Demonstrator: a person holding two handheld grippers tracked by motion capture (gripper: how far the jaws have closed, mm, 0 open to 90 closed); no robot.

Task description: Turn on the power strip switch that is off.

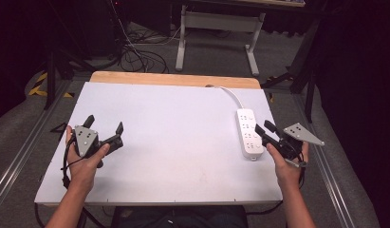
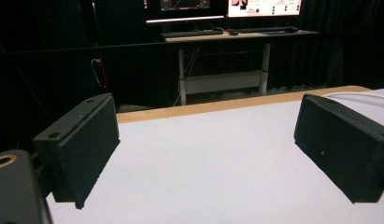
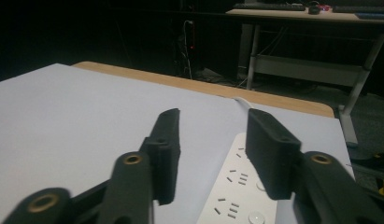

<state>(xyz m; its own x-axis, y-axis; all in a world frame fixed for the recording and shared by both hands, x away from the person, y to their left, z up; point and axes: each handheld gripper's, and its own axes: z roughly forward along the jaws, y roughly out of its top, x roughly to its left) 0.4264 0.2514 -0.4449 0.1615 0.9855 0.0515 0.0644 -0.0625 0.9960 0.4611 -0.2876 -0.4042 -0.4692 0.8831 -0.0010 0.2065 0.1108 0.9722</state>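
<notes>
Left gripper (image 1: 105,124) gapes wide at frame left; right gripper (image 3: 210,140), half-spread, overhangs the strip (image 3: 236,191) on the counter (image 1: 183,123).

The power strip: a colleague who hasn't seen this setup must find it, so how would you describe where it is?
Start at the white table with the wooden far edge. Toward its right side, just beyond the right gripper, lies the power strip, long and white, pointing away from the person. Its rows of socket slots and the white cable curving off the far edge mark it out.
</notes>
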